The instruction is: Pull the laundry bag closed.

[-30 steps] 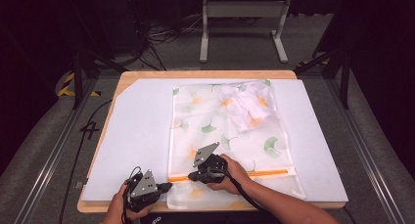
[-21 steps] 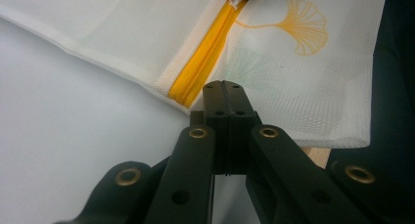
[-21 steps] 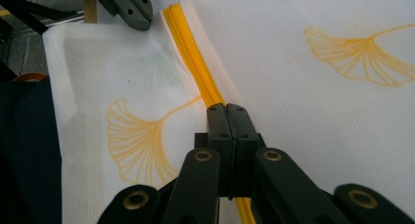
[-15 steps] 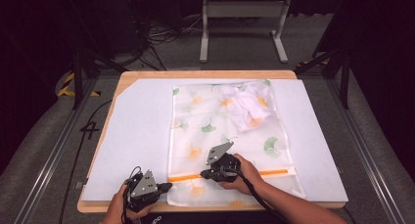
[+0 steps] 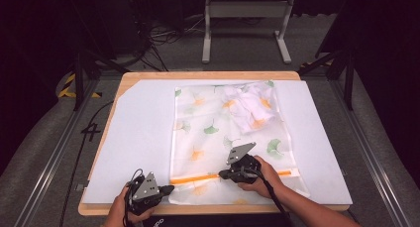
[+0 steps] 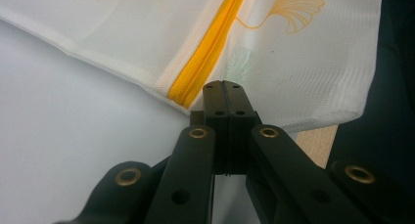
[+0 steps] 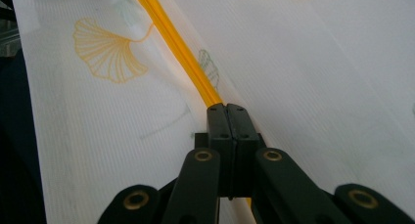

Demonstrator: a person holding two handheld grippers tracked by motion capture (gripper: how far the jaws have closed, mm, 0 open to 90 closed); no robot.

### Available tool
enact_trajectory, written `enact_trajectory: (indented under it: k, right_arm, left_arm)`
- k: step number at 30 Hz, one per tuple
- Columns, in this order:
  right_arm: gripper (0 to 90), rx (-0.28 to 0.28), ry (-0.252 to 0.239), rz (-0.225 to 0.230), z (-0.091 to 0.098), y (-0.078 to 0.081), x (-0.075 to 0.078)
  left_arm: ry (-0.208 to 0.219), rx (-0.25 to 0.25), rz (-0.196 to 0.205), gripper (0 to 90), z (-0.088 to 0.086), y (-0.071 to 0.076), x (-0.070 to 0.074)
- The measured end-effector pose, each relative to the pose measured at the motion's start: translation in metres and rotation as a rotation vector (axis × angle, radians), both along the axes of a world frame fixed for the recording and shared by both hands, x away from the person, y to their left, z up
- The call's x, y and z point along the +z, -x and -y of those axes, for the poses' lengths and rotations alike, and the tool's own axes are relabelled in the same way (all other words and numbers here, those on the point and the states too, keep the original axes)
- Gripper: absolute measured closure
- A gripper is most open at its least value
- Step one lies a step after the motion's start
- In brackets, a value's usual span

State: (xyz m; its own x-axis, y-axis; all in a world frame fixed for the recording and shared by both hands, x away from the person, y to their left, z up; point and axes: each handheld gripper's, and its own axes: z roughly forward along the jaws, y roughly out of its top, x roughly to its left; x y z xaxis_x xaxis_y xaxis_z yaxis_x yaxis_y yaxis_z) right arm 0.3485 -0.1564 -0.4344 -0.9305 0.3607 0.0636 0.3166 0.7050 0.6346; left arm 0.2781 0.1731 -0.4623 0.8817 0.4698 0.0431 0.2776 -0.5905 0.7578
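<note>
A white mesh bag (image 5: 223,133) printed with ginkgo leaves lies flat on the table, with bunched white cloth (image 5: 250,105) inside its far right corner. An orange zipper (image 5: 198,178) runs across the bag's near end. My left gripper (image 5: 171,189) is at the bag's near left corner; in the left gripper view it (image 6: 225,84) is shut on the bag's edge (image 6: 303,53) just beside the zipper's end (image 6: 205,57). My right gripper (image 5: 221,176) sits about midway along the zipper. In the right gripper view it (image 7: 226,106) is shut right on the orange zipper (image 7: 171,43); the slider is hidden.
A white sheet (image 5: 138,138) covers the wooden table (image 5: 208,75) under the bag. The table's near edge (image 6: 315,143) lies just behind my left gripper. A metal stand (image 5: 245,26) and cables are on the floor beyond the table.
My right gripper has slid to the right along the zipper, staying shut. The left gripper has held still at the bag's corner.
</note>
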Motion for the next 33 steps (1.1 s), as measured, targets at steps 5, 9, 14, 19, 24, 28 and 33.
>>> enact_trajectory:
  k: [5, 9, 14, 19, 24, 28, 33]
  right_arm:
    - [90.0, -0.027, -0.004, -0.008, 0.015, 0.001, 0.000]
    - [90.0, -0.057, -0.010, -0.018, 0.031, 0.004, 0.000]
    - [90.0, -0.074, -0.009, -0.004, 0.046, 0.008, 0.001]
    - [90.0, -0.104, -0.016, -0.014, 0.063, 0.012, 0.001]
    - [90.0, -0.130, -0.023, -0.018, 0.078, 0.013, 0.001]
    - [90.0, -0.150, -0.027, -0.017, 0.089, 0.015, 0.001]
    - [90.0, -0.175, -0.032, -0.023, 0.101, 0.016, 0.001]
  left_arm:
    - [0.000, -0.002, 0.001, 90.0, 0.000, 0.000, 0.000]
    - [0.000, -0.001, 0.000, 90.0, 0.000, 0.000, 0.000]
    - [0.000, -0.003, 0.001, 90.0, 0.000, 0.000, 0.000]
    - [0.000, -0.002, 0.000, 90.0, 0.000, 0.000, 0.000]
    - [0.001, -0.003, 0.000, 90.0, 0.000, 0.000, 0.000]
    - [0.000, -0.004, 0.000, 90.0, 0.000, 0.000, 0.000]
    - [0.002, -0.003, 0.000, 90.0, 0.000, 0.000, 0.000]
